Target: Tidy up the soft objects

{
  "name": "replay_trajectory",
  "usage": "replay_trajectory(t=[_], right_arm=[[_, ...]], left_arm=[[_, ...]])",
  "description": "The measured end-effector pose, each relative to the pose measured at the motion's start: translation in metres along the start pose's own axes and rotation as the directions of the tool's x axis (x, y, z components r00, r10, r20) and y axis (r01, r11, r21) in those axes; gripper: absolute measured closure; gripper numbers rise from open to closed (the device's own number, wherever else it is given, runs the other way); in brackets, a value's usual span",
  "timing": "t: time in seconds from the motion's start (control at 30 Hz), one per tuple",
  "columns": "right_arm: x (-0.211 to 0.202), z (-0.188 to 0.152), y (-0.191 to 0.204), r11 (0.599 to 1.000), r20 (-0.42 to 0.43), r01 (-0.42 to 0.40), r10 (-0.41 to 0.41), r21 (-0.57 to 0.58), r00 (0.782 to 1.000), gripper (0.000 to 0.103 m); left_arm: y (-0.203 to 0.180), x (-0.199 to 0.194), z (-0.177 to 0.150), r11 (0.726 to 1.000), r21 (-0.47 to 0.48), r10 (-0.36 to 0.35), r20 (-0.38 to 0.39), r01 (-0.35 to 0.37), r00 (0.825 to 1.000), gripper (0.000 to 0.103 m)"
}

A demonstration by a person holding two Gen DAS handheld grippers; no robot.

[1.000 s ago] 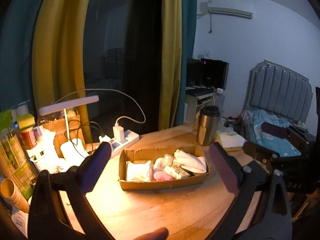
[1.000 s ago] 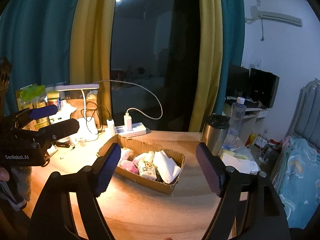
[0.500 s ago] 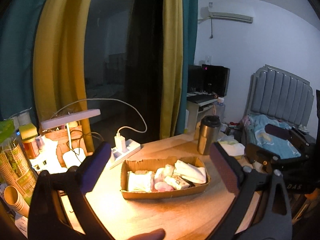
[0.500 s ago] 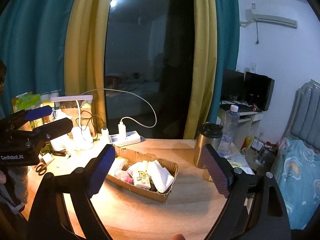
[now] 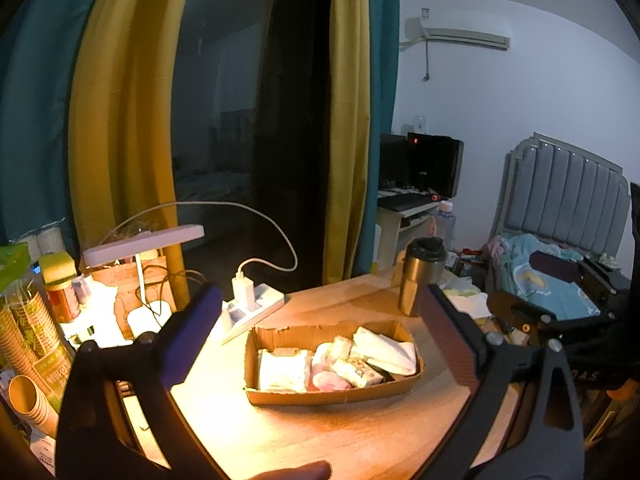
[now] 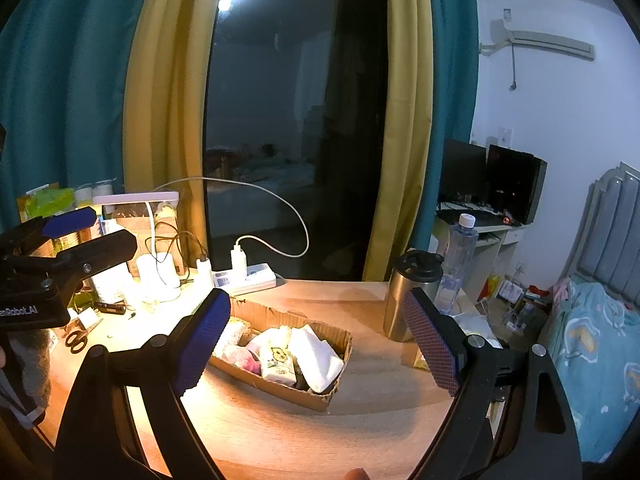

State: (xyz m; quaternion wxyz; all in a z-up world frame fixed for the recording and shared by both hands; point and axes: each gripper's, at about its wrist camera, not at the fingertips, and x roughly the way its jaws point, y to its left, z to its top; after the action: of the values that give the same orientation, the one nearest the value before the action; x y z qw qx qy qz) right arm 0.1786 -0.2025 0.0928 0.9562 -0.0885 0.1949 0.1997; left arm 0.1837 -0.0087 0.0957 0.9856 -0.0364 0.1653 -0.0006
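The left gripper [image 5: 320, 336] hangs above the near edge of the wooden table [image 5: 320, 436] with its padded fingers spread wide and nothing between them; the right gripper [image 6: 316, 340] is likewise spread and empty, held at about the same height off to the other side; each frames the cardboard tray [image 5: 332, 396] just ahead of and below its fingertips, which suggests that no item is being carried and that the step in hand is either choosing the next piece or checking a nearly finished arrangement; any next move calls for lowering one gripper into the tray and closing gently on a single soft item, since the pieces lie packed against each other and a wide bite would drag a neighbour; inside the tray, a pale folded pack [image 5: 282, 370] fills the left end, a pink pouch [image 5: 330, 380] and a small printed tissue pack [image 6: 280, 364] sit in the middle, and a folded white cloth [image 6: 318, 356] leans at the right end; beyond the tray and to the right stands a steel tumbler [image 5: 420, 276] with a dark lid; beyond and to the left, a power strip [image 5: 252, 312] and a lit desk lamp [image 5: 144, 240]; farther still, curtains around dark glass.
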Motion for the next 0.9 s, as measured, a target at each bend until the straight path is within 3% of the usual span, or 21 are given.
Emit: replay_trajectory(t=[0.9], right_arm=[[0.0058, 0.0022, -0.0055, 1.0, -0.001, 0.001, -0.001, -0.004, 1.0, 0.013]], left_arm=[[0.0002, 0.009, -0.0007, 1.0, -0.006, 0.001, -0.008, -0.002, 1.0, 0.003]])
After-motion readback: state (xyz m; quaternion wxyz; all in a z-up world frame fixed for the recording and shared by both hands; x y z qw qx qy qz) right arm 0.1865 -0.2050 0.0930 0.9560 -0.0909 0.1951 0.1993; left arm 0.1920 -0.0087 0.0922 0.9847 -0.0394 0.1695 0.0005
